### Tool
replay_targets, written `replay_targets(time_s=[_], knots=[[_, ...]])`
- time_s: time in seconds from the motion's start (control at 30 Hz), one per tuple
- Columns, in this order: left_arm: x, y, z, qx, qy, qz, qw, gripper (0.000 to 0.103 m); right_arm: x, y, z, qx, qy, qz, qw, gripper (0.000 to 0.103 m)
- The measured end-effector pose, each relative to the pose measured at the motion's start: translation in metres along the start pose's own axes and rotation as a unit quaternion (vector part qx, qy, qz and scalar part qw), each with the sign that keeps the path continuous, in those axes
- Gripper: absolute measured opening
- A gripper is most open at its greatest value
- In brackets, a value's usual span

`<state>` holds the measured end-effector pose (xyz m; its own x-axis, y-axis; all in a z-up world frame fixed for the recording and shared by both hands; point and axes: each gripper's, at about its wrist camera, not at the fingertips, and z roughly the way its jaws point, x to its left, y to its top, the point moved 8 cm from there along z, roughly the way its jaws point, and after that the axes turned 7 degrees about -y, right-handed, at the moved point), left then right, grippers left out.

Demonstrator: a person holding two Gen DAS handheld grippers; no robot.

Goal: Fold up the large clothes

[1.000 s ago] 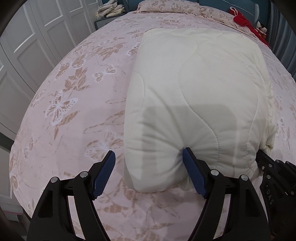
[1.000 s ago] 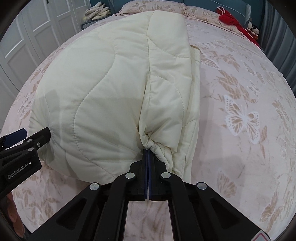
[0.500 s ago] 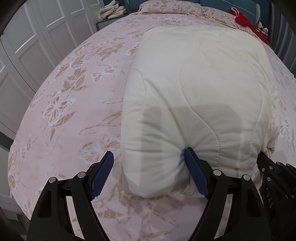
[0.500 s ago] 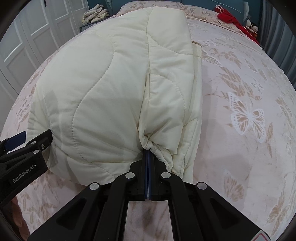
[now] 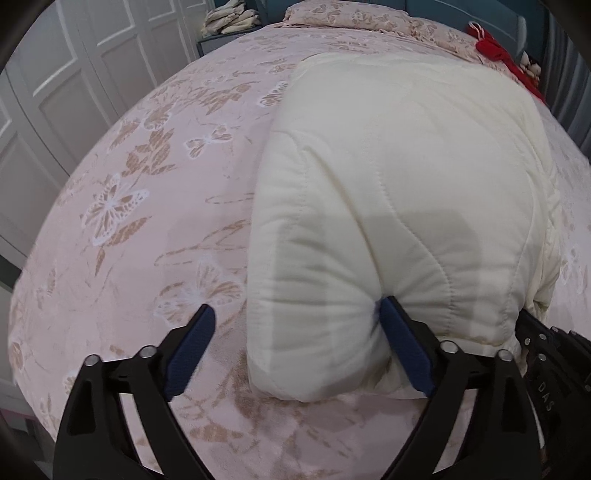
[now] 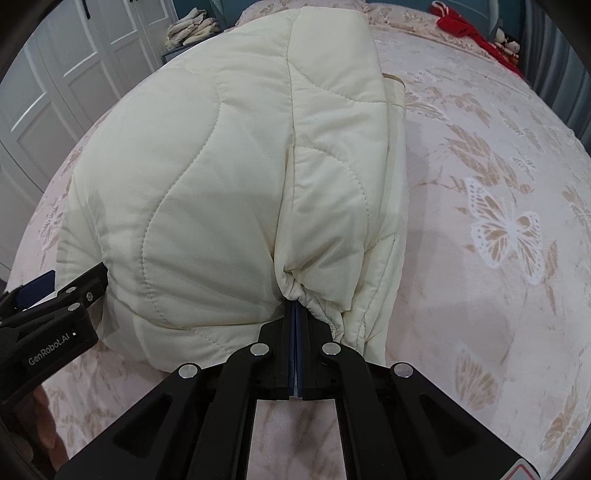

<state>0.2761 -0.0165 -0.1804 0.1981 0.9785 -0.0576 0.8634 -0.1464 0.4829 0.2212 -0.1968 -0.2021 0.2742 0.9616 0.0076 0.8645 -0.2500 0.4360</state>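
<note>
Pink bedding printed with butterflies (image 5: 122, 206) covers the bed, with white wardrobe doors (image 5: 70, 62) to the left and a red garment (image 6: 469, 31) near the far pillows. A cream quilted jacket (image 5: 399, 199) lies folded into a thick bundle on the bed, its long axis running away from both cameras toward the headboard.

The left tongs (image 5: 295, 350) have just been opening and now stand spread wide: the near left corner of the bundle sits between the jaws, the right pad (image 5: 404, 347) pushed into a crease of the padding while the left pad (image 5: 190, 350) stands clear over the bedding, so nothing is pinched there. The right tongs (image 6: 296, 314) are pressed together on a gathered bit of the jacket's near edge, at the seam where the layers bunch.

Both tongs are at the near short end of the bundle, so the next fold would likely carry that end away along the long axis; only the right hand has hold.
</note>
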Motion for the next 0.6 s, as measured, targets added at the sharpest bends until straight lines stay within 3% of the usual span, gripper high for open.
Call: replay_targets(time_s=[0.03, 0.13, 0.2, 0.23, 0.27, 0.33, 0.6], knots=[[0.005, 0.001, -0.001, 0.003, -0.006, -0.009, 0.9999, 0.098, -0.002, 0.002, -0.003, 0.006, 0.009, 0.002, 1.0, 0.0], [0.013, 0.004, -0.018, 0.008, -0.023, -0.025, 0.9994, 0.098, -0.011, 0.006, -0.024, 0.018, 0.031, 0.025, 0.999, 0.0], [0.016, 0.006, -0.039, -0.011, -0.018, -0.023, 0.9995, 0.097, -0.015, 0.005, -0.042, 0.01, 0.032, 0.046, 0.998, 0.001], [0.015, 0.006, -0.049, -0.02, -0.014, -0.019, 0.9995, 0.097, -0.015, 0.004, -0.054, -0.001, 0.033, 0.049, 0.998, 0.017], [0.014, 0.006, -0.057, -0.027, -0.013, -0.014, 0.9995, 0.097, -0.014, 0.003, -0.065, -0.011, 0.035, 0.048, 0.998, 0.045], [0.01, 0.004, -0.076, -0.045, -0.008, -0.001, 0.999, 0.097, -0.014, 0.001, -0.09, -0.048, 0.019, 0.046, 0.998, 0.064], [-0.003, -0.009, -0.14, -0.093, 0.009, 0.022, 0.9954, 0.097, -0.017, -0.01, -0.154, -0.127, -0.032, 0.024, 0.991, 0.066]])
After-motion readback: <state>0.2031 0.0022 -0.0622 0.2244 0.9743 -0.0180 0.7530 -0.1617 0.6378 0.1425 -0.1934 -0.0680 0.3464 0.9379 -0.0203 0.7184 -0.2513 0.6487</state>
